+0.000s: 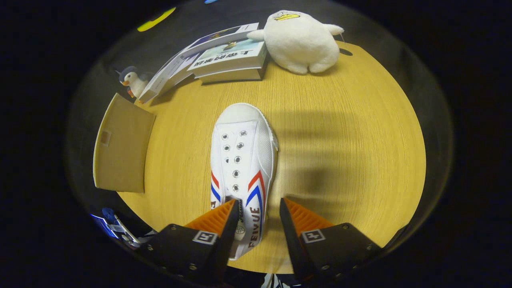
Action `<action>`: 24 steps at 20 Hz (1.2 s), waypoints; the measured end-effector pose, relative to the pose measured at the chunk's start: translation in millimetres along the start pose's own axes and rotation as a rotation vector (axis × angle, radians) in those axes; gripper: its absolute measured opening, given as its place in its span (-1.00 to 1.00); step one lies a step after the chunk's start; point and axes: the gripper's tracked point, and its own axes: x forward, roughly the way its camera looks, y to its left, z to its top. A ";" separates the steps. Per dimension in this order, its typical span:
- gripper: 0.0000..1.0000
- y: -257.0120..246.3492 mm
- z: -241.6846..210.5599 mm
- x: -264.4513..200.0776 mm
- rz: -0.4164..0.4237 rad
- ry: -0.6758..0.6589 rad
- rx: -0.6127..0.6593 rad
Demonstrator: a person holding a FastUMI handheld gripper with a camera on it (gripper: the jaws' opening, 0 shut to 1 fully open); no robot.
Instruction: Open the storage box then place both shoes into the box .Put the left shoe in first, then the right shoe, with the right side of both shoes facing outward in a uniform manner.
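Shoe point(243, 168) (white, red and blue stripes) is lying at centre frame on the wooden table point(340, 160), its heel reaching between my gripper point(258, 212) fingers, which are gaping open, gripping nothing.

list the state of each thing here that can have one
shoe: upright on the table, unlaced, toe pointing away, heel end between the fingers
box flap: swung open at the table's edge
books: closed, stacked
gripper: open, one finger over the shoe's heel opening, the other clear of it
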 end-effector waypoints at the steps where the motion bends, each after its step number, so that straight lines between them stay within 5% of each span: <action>1: -0.29 2.0 -1.6 7.4 -0.002 0.002 0.025; 5: -0.99 -5.1 -0.8 6.2 -0.022 -0.001 0.051; 17: -1.00 39.6 4.3 -41.1 0.127 0.010 0.153; 24: -1.00 63.4 21.6 -81.0 0.116 -0.028 0.109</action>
